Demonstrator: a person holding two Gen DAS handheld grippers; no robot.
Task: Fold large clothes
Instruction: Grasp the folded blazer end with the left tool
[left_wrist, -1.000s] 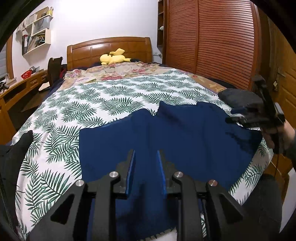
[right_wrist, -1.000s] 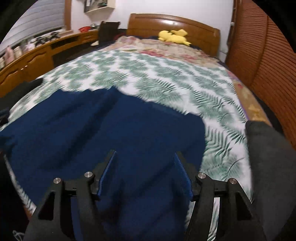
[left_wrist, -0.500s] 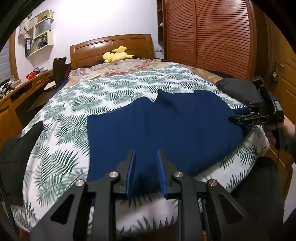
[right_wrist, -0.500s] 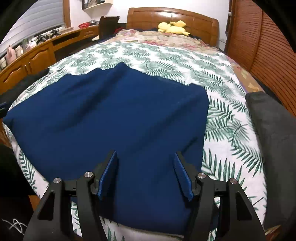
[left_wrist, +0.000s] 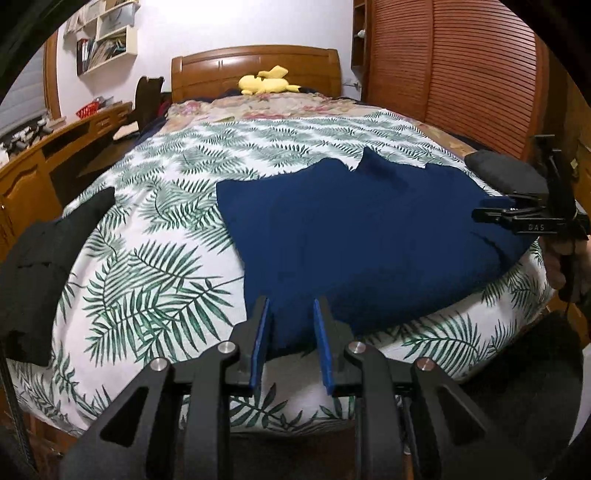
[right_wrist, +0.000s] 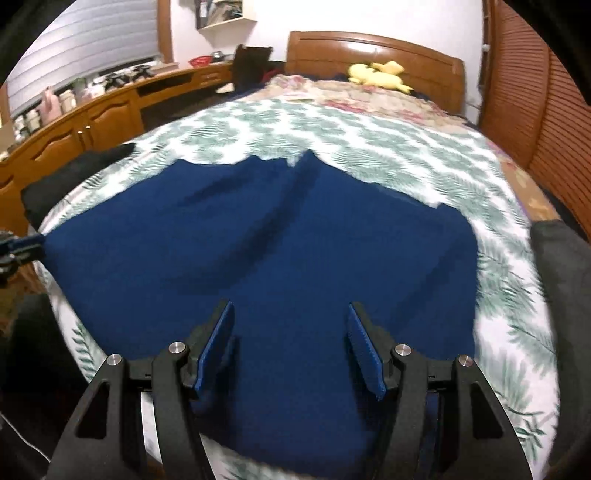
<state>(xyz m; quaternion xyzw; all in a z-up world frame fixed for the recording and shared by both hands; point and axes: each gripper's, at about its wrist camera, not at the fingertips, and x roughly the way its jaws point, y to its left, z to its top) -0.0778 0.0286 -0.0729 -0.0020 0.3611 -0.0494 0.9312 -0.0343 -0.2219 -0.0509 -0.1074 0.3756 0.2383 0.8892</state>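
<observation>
1. Navy blue garment (left_wrist: 362, 236) lies spread flat on the leaf-print bed (left_wrist: 155, 266), filling the middle of both frames.
2. Left tool (left_wrist: 290, 314), bottom centre, has its jaws narrowly parted, nothing pinched.
3. Right tool (right_wrist: 290, 317), bottom centre, is spread wide above the garment, empty.

Left wrist view: low, near bed (left_wrist: 155, 266) foot, facing headboard (left_wrist: 255, 66). Right wrist view: closer, over navy garment (right_wrist: 280, 258), same heading. Shared: garment, bed, headboard.
</observation>
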